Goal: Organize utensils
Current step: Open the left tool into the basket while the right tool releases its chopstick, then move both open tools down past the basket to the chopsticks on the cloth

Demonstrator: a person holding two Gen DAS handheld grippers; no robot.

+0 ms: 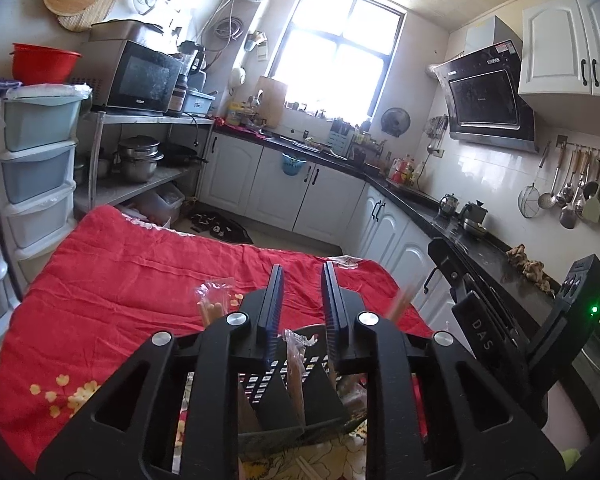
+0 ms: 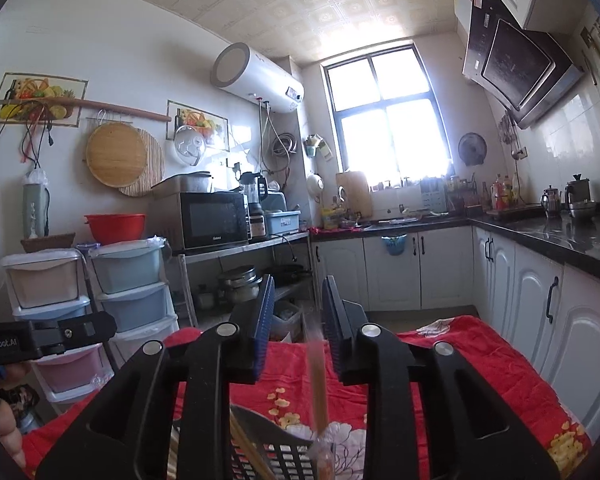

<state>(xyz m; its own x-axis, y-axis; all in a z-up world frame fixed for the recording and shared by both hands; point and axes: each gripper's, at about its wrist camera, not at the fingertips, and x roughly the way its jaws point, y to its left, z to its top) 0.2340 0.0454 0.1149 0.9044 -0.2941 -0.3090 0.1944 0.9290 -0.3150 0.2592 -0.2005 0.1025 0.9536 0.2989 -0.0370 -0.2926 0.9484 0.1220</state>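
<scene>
Worktop is seen covered by a red flowered cloth, and on it, close under both claws, a black slotted utensil holder is placed. Left claw is held just above the holder with its jaws apart; a wrapped pair of chopsticks is seen standing upright in the holder, below and between the jaws, untouched by the pads. Right claw is likewise parted, and a blurred pair of chopsticks is seen upright in the gap, lower end down by the holder's rim, apparently released. Further wrapped chopsticks are left lying on the cloth beyond the holder, to the left claw's side, long axis running away from it; that claw is judged nearer for the next pick
</scene>
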